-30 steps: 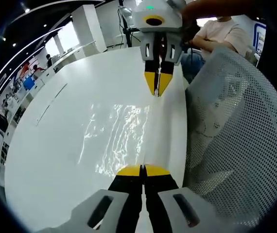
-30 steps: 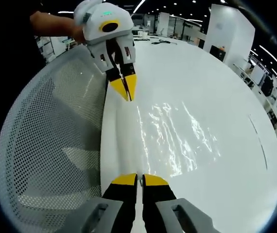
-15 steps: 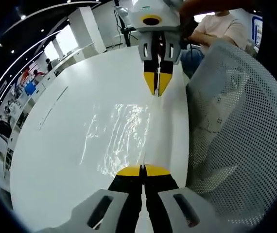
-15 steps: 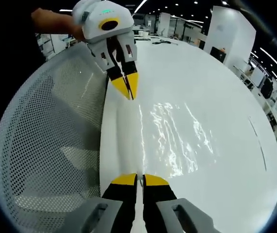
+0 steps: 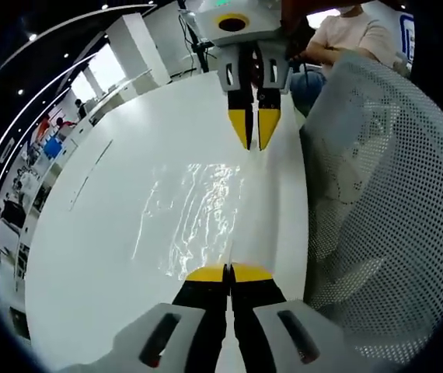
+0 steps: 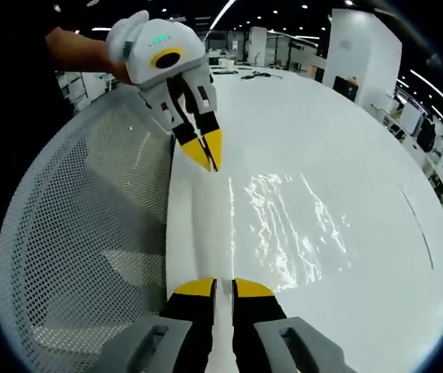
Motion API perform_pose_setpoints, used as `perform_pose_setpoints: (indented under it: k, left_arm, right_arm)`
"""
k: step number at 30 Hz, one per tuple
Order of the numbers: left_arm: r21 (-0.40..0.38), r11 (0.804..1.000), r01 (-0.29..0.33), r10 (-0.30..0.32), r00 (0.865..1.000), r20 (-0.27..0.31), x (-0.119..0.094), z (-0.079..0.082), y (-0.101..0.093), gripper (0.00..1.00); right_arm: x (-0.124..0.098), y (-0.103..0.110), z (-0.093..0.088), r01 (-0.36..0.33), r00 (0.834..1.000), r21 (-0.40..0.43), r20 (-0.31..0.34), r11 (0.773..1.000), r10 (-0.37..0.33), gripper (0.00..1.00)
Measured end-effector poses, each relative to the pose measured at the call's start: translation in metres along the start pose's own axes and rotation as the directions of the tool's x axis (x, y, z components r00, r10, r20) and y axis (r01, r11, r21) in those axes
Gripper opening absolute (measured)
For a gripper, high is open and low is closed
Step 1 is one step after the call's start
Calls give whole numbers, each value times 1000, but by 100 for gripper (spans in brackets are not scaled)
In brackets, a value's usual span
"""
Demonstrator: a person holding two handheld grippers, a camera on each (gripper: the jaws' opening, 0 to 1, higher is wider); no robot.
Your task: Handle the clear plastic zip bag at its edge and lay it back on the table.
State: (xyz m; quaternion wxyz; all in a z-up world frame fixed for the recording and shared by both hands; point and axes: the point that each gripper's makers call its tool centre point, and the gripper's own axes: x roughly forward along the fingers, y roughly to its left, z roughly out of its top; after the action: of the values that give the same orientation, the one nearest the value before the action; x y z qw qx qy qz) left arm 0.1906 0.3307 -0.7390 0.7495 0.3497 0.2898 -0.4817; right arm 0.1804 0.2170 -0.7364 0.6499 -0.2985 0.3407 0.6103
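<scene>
The clear plastic zip bag (image 5: 194,214) lies flat on the white table (image 5: 81,233), showing mostly as wrinkled glints. In the right gripper view the bag (image 6: 287,225) spreads to the right of both grippers. My left gripper (image 5: 228,272) is shut on the bag's near edge. It also appears in the right gripper view, where the left gripper (image 6: 212,159) has its yellow tips pressed together. My right gripper (image 5: 253,141) holds its yellow tips a little apart over the same edge. From its own camera the right gripper (image 6: 224,286) shows a narrow gap between the jaws.
A white mesh chair back (image 5: 377,194) stands close against the table's edge beside both grippers; it is the mesh chair back (image 6: 81,233) at the left of the right gripper view. A seated person (image 5: 354,39) is beyond it. The table (image 6: 346,140) stretches away towards an office.
The right gripper's jaws have parted slightly; a second ago they were closed on the bag's edge. The left gripper stays shut. Both cameras shifted a little.
</scene>
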Motion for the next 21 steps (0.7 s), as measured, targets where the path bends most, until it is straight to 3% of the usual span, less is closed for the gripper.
perform_pose_setpoints:
  k: [8,21]
  left_arm:
    - [23,1000,0,0,1000,1,1,1,-1,0]
    - [65,998,-16,15,1000,14,1,5,1,0]
  right_arm:
    - [-1,-2,12,6,999,57,50,998,-9,5]
    - [3,-10,28,32,998,26,61,999,-33,5]
